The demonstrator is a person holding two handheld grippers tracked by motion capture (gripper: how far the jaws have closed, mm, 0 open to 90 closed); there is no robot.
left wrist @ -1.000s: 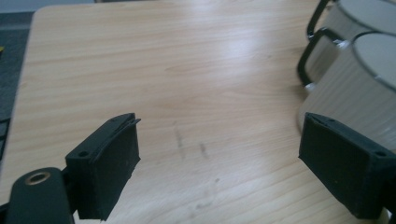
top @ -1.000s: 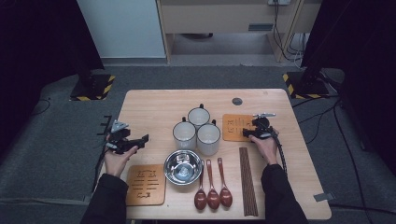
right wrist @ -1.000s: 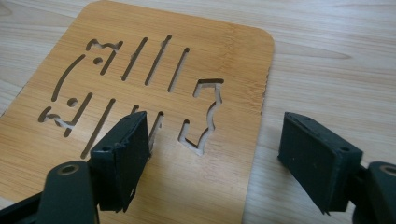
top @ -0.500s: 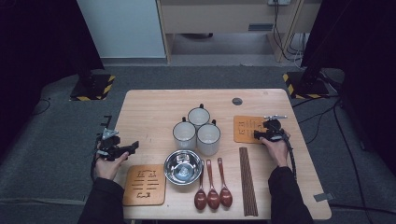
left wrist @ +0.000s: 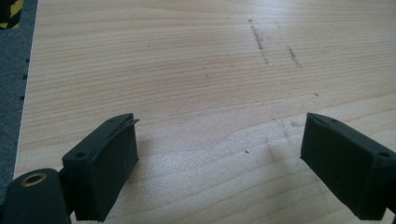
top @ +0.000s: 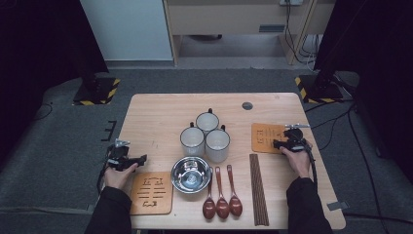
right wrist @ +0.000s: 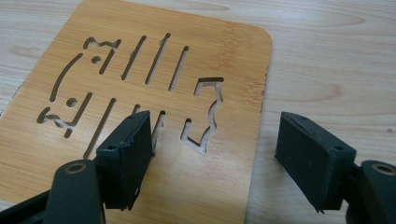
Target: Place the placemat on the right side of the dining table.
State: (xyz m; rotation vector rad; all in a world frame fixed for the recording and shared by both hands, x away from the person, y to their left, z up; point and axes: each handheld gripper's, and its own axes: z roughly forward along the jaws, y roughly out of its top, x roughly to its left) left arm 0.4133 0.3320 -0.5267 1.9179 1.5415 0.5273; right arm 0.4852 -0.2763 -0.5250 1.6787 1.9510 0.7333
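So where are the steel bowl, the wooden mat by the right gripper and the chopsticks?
steel bowl (top: 191, 174), high view, its shiny inside.
wooden mat (right wrist: 140, 88), right gripper view, its slotted middle.
chopsticks (top: 259, 190), high view, mid-length of the bundle.

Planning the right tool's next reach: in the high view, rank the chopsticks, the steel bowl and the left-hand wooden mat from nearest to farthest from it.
1. Chopsticks: just below and left of the right tool.
2. Steel bowl: centre of the table, farther left.
3. Left-hand wooden mat: front left corner, beside the other hand.
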